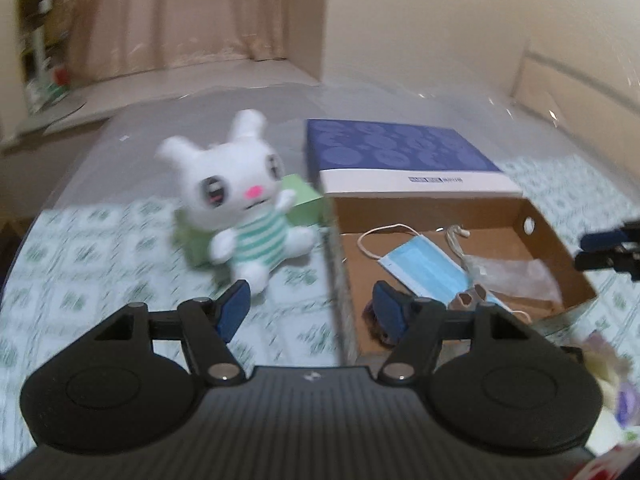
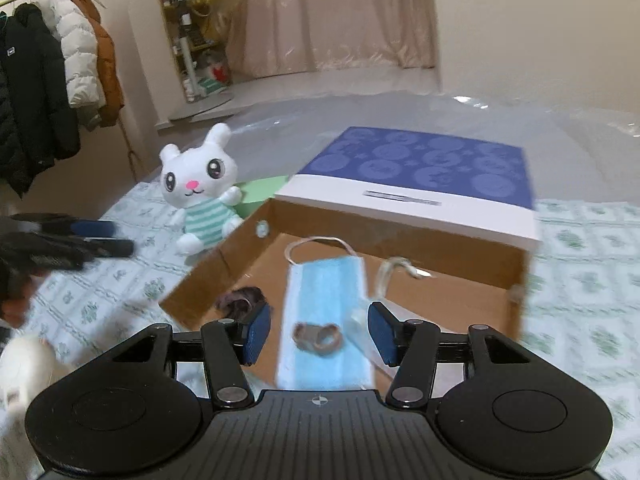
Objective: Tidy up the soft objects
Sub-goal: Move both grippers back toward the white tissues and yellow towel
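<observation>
Green-and-white patterned bedding [image 1: 100, 248] covers the surface, with clear plastic sheeting and pink curtains [image 2: 332, 16] behind. An open cardboard box [image 2: 248, 248] serves as the landmark; its blue-and-white lid [image 2: 420, 172] stands propped along the box's far edge.

A soft white plush rabbit [image 1: 240, 200] in a green striped shirt sits upright just left of the box, leaning against a pale green carton [image 1: 304, 200]. The left gripper [image 1: 310, 308] hovers over the bedding beside the box's near left corner, its blue-padded jaws spread wide and holding nothing; the rabbit sits ahead of them, off to their left, not between them.

The right gripper [image 2: 318, 334] hangs over the box's near edge, jaws likewise spread and empty. A flat, pleated blue face mask [image 2: 326, 316] with white ear loops lies inside the box, reaching between these jaws. A small brown hair tie [image 2: 318, 338] rests on the mask. A dark purple scrunchie [image 2: 240, 304] lies in the box's near left corner, and a crinkled clear plastic bag [image 1: 516, 276] lies to the right of the mask.

Coats [image 2: 48, 92] hang on a rack far left of the box.
</observation>
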The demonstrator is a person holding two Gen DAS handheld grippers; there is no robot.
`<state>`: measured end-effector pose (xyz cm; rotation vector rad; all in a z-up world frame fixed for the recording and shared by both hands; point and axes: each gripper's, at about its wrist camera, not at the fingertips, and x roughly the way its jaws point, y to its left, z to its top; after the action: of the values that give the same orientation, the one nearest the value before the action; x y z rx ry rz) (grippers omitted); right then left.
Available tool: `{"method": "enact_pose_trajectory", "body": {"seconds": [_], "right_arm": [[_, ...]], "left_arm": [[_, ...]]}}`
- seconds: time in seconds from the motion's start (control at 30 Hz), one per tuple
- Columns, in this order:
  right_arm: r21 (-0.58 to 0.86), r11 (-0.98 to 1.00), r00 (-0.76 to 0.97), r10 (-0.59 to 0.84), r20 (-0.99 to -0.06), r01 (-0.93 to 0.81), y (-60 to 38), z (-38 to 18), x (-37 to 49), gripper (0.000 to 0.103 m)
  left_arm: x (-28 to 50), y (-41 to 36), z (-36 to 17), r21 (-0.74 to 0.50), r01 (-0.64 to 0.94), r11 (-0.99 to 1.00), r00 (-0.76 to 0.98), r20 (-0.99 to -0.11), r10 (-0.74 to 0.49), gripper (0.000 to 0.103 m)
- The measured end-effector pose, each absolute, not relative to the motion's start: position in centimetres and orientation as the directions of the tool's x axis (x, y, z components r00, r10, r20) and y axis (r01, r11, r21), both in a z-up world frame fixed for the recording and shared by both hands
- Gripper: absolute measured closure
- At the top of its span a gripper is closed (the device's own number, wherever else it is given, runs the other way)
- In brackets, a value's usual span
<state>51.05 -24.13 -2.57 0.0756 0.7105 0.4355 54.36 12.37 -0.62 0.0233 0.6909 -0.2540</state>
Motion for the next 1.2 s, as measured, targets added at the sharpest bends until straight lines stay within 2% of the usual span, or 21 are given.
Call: {"method": "enact_pose_trajectory", "body": {"seconds": [0.13, 0.43, 0.67, 0.8, 0.9, 1.2], "right_arm": [[0.19, 0.926, 0.699, 0.371, -0.611, -0.326, -26.2, -1.2, 46.4, 0.049], [0.256, 0.921, 0.728, 0.39, -0.563, -0.295, -30.2, 0.7, 34.4, 0.049], [0.233, 0.935, 0.763, 0.354, -0.541, -0.268, -30.5, 1.1, 26.5, 0.049], [0.247, 0.93, 0.767, 0.366, -0.528, -0.273, -30.3, 0.9, 23.1, 0.049], [0.236, 0.934, 0.774, 0.354, -0.524, -0.267, -30.1, 0.4, 20.8, 0.049], [0.23, 0.946, 0.755, 0.322, -0.571, -0.229, -30.6, -2.6, 16.1, 0.049]], "left_arm": [[49.5, 14.7, 1.6, -0.021, 0.18, 0.983, 0.774, -0.614, -0.155, 0.041], [36.3, 15.1, 4.9, 0.027, 0.1, 0.995, 0.813, -0.578, -0.066, 0.041], [28.4, 11.8, 4.6, -0.023, 0.095, 0.995, 0.777, -0.623, -0.089, 0.042], [24.3, 9.0, 4.3, -0.002, 0.11, 0.994, 0.79, -0.607, -0.089, 0.042], [22.3, 7.2, 4.0, 0.026, 0.107, 0.994, 0.802, -0.593, -0.071, 0.042], [19.2, 3.3, 2.2, 0.006, 0.122, 0.992, 0.796, -0.598, -0.094, 0.044]]}}
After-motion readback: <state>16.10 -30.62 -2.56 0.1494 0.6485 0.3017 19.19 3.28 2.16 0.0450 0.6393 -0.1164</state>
